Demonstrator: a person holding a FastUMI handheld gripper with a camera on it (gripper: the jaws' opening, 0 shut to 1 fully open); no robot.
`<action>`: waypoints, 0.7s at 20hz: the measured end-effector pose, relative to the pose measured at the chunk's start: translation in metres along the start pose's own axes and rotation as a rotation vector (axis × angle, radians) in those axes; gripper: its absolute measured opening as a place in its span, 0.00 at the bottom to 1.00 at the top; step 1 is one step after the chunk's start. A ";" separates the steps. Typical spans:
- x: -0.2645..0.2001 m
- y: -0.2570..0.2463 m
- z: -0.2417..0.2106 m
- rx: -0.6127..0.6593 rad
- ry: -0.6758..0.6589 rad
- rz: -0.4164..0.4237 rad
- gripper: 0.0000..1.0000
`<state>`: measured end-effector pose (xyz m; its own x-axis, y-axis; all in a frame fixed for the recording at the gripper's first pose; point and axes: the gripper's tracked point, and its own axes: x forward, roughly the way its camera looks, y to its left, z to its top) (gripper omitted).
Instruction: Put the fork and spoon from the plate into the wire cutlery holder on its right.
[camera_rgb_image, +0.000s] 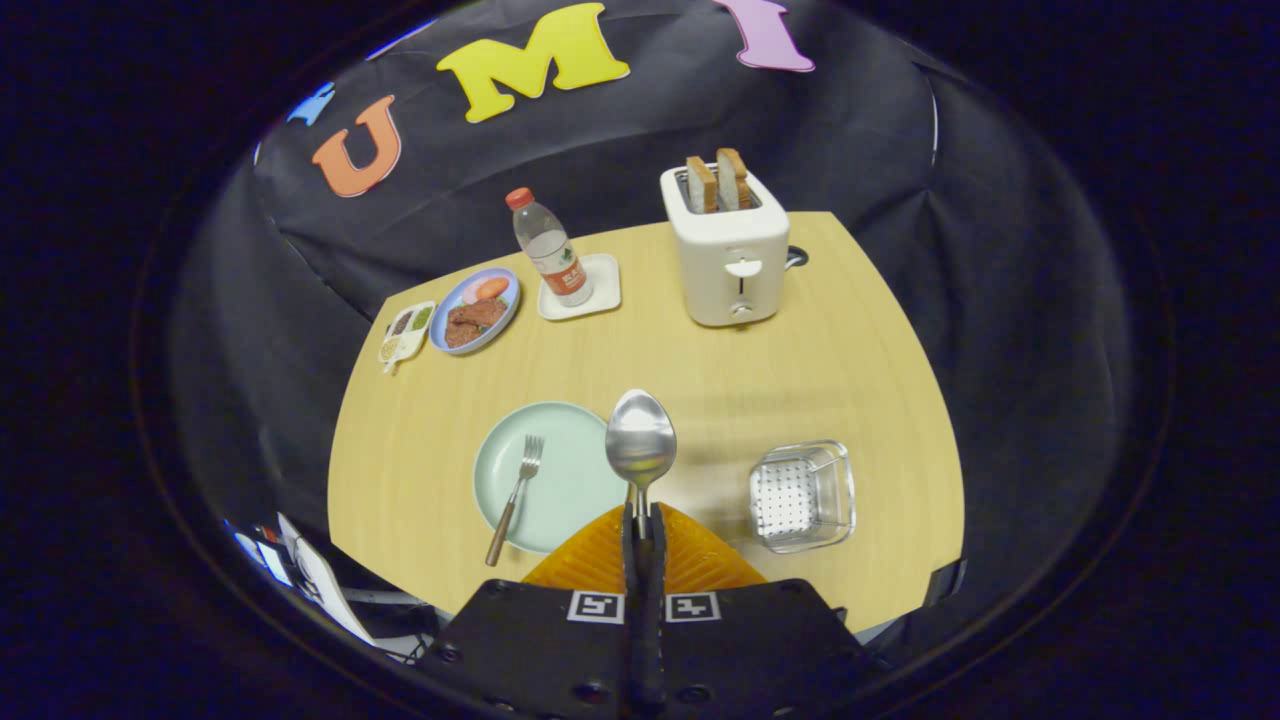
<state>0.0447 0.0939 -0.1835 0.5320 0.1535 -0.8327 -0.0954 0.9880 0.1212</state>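
Now my gripper (641, 515) was clenched on the spoon (640, 447), both fingers pinching its handle, the bowl standing up just right of the plate (560, 470). On the plate lay the fork (515, 497), tines pointing away from me. Well right of the plate sat the wire holder (803, 495), on the table (820, 350).

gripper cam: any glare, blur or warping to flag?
Gripper view: strong fisheye warping, the light wooden table's edges bow; glare on the shiny metal spoon clamped in the gripper; soft shadow beside the white toaster; wooden-handled fork sharp.
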 end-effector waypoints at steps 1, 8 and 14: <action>-0.004 -0.011 -0.001 0.012 0.012 0.000 0.00; 0.001 -0.082 -0.029 0.102 0.140 -0.051 0.00; 0.026 -0.105 -0.064 0.158 0.305 -0.057 0.01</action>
<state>0.0151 -0.0072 -0.2526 0.2543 0.1097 -0.9609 0.0713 0.9887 0.1318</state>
